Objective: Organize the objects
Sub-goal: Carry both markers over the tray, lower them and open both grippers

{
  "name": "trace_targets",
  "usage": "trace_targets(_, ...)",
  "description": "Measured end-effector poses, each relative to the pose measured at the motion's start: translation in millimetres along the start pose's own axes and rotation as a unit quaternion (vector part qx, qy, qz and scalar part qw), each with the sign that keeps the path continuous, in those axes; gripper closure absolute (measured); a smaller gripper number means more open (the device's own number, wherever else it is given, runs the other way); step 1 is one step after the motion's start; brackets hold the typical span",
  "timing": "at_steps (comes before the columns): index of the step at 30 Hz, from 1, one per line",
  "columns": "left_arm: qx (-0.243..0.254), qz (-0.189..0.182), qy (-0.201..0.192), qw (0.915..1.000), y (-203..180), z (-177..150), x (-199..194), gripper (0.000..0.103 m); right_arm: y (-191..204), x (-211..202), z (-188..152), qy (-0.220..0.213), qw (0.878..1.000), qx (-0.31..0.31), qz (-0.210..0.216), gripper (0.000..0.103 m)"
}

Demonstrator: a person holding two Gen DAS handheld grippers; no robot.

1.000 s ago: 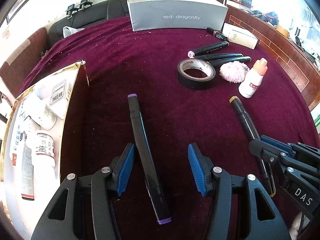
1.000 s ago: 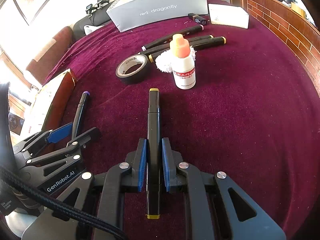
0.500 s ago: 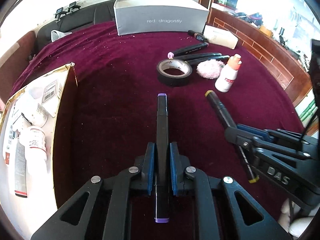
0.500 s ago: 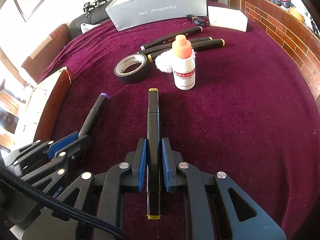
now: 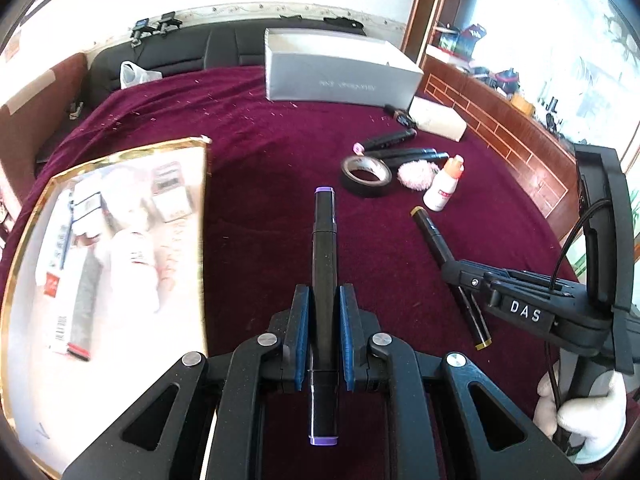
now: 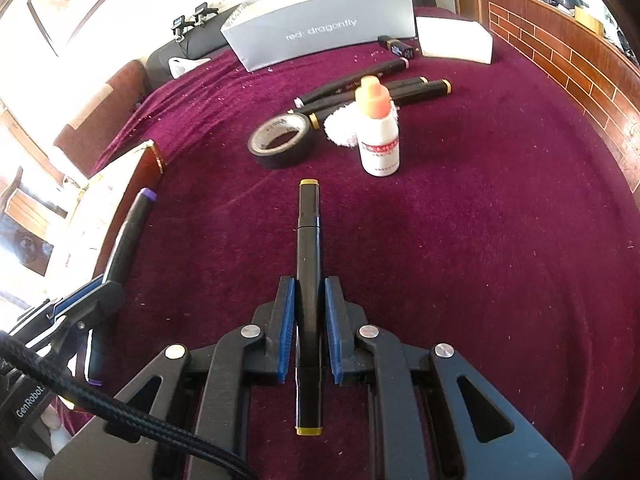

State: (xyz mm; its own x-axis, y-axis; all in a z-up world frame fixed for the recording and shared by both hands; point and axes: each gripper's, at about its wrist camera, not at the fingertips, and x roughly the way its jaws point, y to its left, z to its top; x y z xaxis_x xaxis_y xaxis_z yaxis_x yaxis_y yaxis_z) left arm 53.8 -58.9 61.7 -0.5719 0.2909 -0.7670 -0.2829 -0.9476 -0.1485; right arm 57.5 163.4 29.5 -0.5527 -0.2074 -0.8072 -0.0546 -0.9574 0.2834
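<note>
My left gripper (image 5: 324, 292) is shut on a black marker with purple caps (image 5: 324, 256), held off the maroon cloth and pointing away from me. My right gripper (image 6: 310, 284) is shut on a black marker with yellow caps (image 6: 308, 248). In the left wrist view the right gripper (image 5: 456, 270) sits low at the right with its yellow-capped marker (image 5: 430, 228). In the right wrist view the left gripper (image 6: 102, 286) shows at the far left with the purple-capped marker (image 6: 130, 226). A gold-rimmed open box (image 5: 204, 216) holding several small packages lies at the left.
On the cloth ahead lie a roll of black tape (image 6: 280, 140), a white bottle with an orange cap (image 6: 378, 128), a pink puff (image 5: 416, 172) and three more black markers (image 6: 372, 84). A grey box (image 6: 320, 28) and a white box (image 6: 454, 40) stand at the back. A white-gloved hand (image 5: 580, 416) holds the right gripper.
My left gripper closed on the purple-capped marker, lifted it off the cloth and swung left, toward the gold-rimmed box. The right gripper kept still with its marker.
</note>
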Motion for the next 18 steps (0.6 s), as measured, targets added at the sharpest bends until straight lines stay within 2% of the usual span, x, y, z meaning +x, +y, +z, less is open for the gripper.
trace_targets(10, -0.037, 0.014, -0.035, 0.9986, 46.0, -7.7, -46.3, 0.091, 42.4, -31.7, 4.6, -0.022, 0.998, -0.018, 0.052, 0.090)
trace_targets(18, -0.079, 0.068, -0.059, 0.9928, 115.9, -12.5, -74.8, 0.091, 104.3, -31.7, 12.2, -0.016, 0.993, -0.058, 0.102, 0.090)
